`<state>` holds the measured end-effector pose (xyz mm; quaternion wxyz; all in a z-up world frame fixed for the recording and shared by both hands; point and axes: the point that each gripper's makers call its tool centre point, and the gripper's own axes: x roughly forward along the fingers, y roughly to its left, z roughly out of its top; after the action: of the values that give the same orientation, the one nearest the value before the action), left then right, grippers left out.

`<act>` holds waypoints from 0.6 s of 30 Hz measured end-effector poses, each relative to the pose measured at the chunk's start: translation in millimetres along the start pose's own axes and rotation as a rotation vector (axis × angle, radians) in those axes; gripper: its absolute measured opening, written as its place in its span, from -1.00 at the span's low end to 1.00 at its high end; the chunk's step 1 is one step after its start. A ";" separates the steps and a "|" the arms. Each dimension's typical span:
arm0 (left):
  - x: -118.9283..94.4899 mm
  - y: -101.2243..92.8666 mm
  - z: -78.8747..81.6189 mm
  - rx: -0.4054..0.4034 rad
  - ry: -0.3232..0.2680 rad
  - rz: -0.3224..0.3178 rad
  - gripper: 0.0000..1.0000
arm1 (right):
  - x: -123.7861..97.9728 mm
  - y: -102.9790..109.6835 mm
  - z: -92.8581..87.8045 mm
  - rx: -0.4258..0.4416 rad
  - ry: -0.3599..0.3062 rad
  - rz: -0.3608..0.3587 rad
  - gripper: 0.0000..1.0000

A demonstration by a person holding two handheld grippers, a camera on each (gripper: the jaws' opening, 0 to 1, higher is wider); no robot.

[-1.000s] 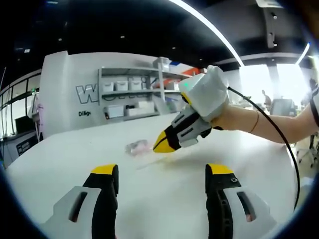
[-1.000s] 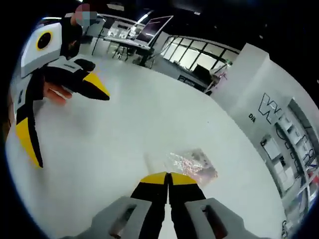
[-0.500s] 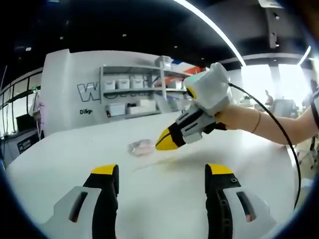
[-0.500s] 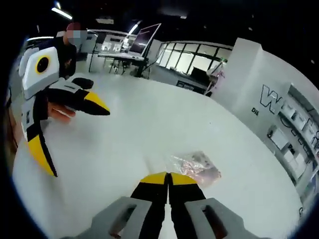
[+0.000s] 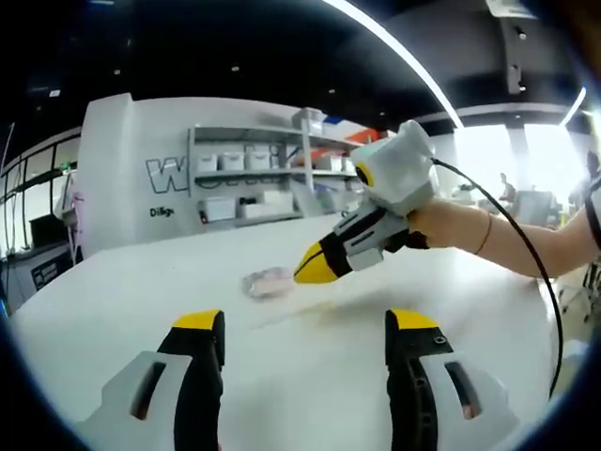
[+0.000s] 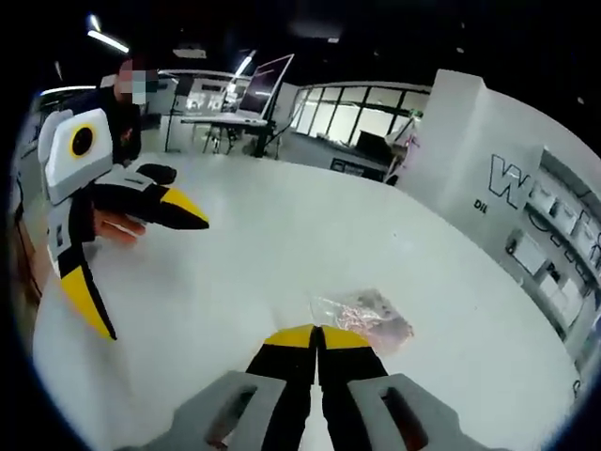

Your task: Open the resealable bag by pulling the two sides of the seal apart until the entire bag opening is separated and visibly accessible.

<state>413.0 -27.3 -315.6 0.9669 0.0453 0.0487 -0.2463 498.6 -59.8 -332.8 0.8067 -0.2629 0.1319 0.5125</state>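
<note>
Lying flat on the white table (image 6: 235,282), the resealable bag (image 6: 364,317), clear and crumpled with pinkish contents, long axis running away from the right gripper (image 6: 317,334) toward the upper right of the right gripper view; which end carries the seal, impossible to tell. Sitting just past the yellow tips there, jaws pressed together with no gap, bag edge right at the tips but a grip on it not confirmable. Seen from the left gripper view, same bag (image 5: 268,281) small and low on the table (image 5: 310,376), well ahead, with the right gripper (image 5: 315,268) slanting down from the upper right, nose down, yellow tip just beside the bag's right end, apparently a touch above the surface. Behind it, a bare forearm (image 5: 488,240) reaching in from the right, cable trailing below. Closer in, left gripper (image 5: 305,324) held level and well back from the bag, jaws spread wide, nothing between them. Over in the right gripper view, left gripper (image 6: 136,258) off to the left, jaws splayed far apart, a hand wrapped behind it.
</note>
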 end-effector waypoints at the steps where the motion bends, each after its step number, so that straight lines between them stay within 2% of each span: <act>1: -0.1 0.0 0.2 0.000 0.000 0.000 0.38 | -0.7 0.5 1.1 0.003 -0.004 0.002 -1.00; 4: -0.2 -0.2 -0.3 -0.001 0.006 -0.003 0.29 | -2.7 1.9 4.8 0.017 -0.018 0.007 -1.00; 18: -1.4 -3.8 2.6 -0.006 -0.006 -0.011 0.29 | -9.3 1.9 14.0 0.046 -0.041 0.010 -1.00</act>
<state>410.1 -30.3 -313.1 0.9657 0.0414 0.0467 -0.2519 491.9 -58.4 -317.2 0.8124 -0.2333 0.1285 0.5187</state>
